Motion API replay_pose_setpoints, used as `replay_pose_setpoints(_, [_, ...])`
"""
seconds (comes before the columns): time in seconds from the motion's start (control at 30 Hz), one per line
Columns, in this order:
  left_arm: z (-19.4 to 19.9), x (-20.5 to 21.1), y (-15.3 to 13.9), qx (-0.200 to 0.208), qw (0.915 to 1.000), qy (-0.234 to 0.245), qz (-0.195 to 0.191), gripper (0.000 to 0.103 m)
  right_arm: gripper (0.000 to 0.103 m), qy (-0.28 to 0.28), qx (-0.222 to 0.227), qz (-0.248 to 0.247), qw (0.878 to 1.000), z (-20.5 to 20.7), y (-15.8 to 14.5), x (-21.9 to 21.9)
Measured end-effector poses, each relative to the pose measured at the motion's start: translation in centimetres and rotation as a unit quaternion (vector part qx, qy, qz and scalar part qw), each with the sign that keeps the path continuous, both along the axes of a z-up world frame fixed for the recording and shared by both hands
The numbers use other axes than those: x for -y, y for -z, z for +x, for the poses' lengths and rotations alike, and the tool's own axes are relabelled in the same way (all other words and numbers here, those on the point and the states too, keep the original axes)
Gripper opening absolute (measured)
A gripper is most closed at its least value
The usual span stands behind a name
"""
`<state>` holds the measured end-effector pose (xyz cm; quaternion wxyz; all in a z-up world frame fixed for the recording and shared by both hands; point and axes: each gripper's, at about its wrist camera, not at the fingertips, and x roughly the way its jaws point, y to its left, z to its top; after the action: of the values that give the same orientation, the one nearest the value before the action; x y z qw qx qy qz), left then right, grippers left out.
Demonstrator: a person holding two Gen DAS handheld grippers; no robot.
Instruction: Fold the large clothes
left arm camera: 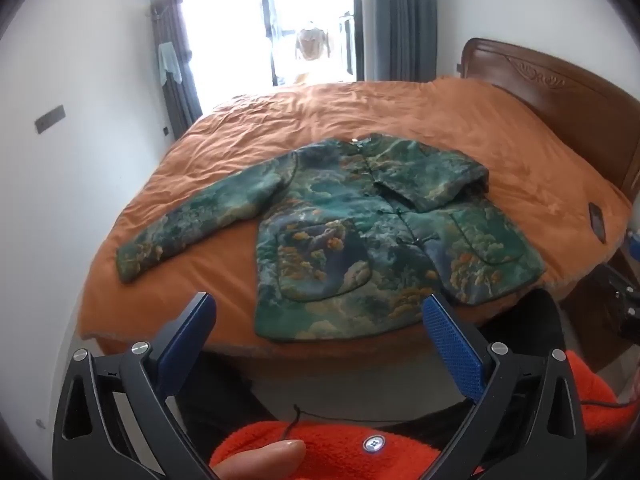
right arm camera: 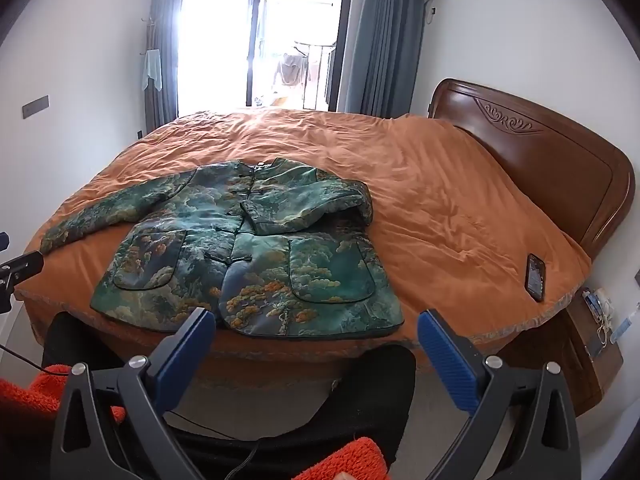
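A green padded jacket with a tree and cloud pattern lies face up on the orange bed. Its left sleeve stretches out to the left. Its right sleeve is folded across the chest. The jacket also shows in the right wrist view. My left gripper is open and empty, held back from the bed's near edge below the jacket hem. My right gripper is open and empty, also short of the near edge.
A dark phone lies near the bed's right edge by the wooden headboard. A bedside table with cables stands at the right. A wall runs along the left. The person's orange fleece is below the grippers.
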<state>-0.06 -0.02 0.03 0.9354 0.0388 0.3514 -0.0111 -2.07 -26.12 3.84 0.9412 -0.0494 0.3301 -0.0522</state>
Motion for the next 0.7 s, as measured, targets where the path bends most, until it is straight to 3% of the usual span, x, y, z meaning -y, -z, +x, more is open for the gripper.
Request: replay_pose_setpoints(0.7, [-0.28,-0.19,-0.07,-0.005,1.0,0.0,-0.009,0.103,0.103,0.001,-0.002,-0.003,1.0,-0.01,-0.26,0.14])
